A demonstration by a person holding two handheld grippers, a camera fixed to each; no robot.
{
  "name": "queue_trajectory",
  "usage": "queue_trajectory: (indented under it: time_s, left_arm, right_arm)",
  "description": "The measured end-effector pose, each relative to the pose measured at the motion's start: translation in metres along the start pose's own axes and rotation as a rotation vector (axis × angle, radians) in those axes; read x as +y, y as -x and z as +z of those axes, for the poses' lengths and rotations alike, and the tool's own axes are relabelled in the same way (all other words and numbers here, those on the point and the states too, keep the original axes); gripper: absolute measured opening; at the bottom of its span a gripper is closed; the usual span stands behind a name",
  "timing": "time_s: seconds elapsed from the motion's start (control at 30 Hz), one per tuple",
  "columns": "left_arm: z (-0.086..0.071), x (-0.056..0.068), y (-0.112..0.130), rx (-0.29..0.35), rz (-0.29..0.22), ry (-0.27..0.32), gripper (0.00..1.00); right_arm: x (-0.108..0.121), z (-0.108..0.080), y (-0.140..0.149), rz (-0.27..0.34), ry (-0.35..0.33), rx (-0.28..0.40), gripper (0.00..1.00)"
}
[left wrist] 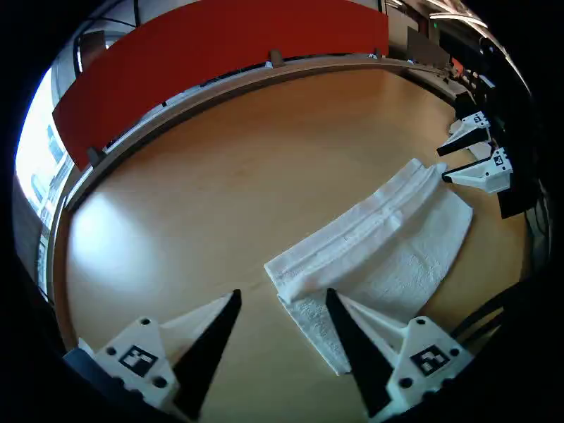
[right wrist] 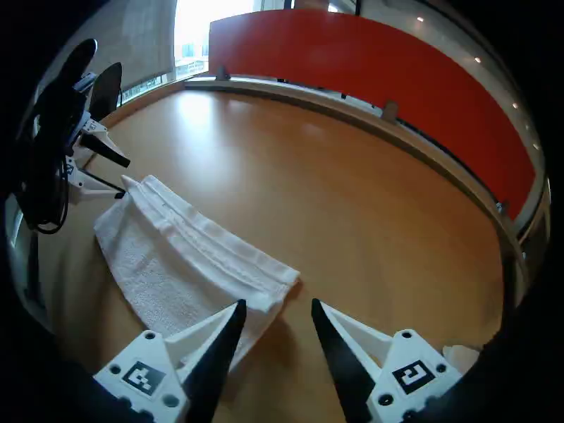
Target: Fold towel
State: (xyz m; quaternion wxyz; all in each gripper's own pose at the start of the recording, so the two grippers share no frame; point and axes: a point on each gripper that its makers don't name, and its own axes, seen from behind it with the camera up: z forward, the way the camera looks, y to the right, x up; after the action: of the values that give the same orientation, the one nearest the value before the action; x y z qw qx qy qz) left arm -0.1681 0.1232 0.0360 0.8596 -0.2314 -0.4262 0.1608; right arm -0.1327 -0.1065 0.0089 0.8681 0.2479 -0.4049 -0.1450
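Left gripper (left wrist: 283, 292) and right gripper (right wrist: 278, 302), fingers wide apart, empty, at towel (left wrist: 381, 240) ends.

a smooth light-brown wooden tabletop (left wrist: 233, 183) spreads wide, with a pale sheen of daylight on it. along its far edge a long red rectangular partition panel (left wrist: 225, 49) stands upright, held at its foot by small grey brackets (left wrist: 276, 56). past the panel's end is a bright window (right wrist: 194, 35) with buildings outside, and small round ceiling lights (right wrist: 421, 19) glow above.
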Motion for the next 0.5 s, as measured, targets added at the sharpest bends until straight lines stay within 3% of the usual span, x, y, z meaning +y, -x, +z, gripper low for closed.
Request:
queue_trajectory:
  time_s: [0.03, 0.2, 0.5]
  left_arm:
    - [-0.0003, 0.0001, 0.0007, 0.000, -0.003, 0.002, 0.96]
    - [-0.0028, -0.0002, 0.0034, 0.000, -0.027, 0.006, 0.96]
    - [-0.0076, -0.0005, 0.0063, 0.002, -0.045, 0.007, 0.96]
  right_arm:
    - [0.0002, -0.0002, 0.0002, 0.002, 0.000, -0.001, 0.82]
    - [0.0025, -0.0012, -0.0003, 0.022, 0.006, 0.002, 0.96]
    - [0.0024, -0.0060, 0.0019, 0.030, 0.007, 0.010, 0.96]
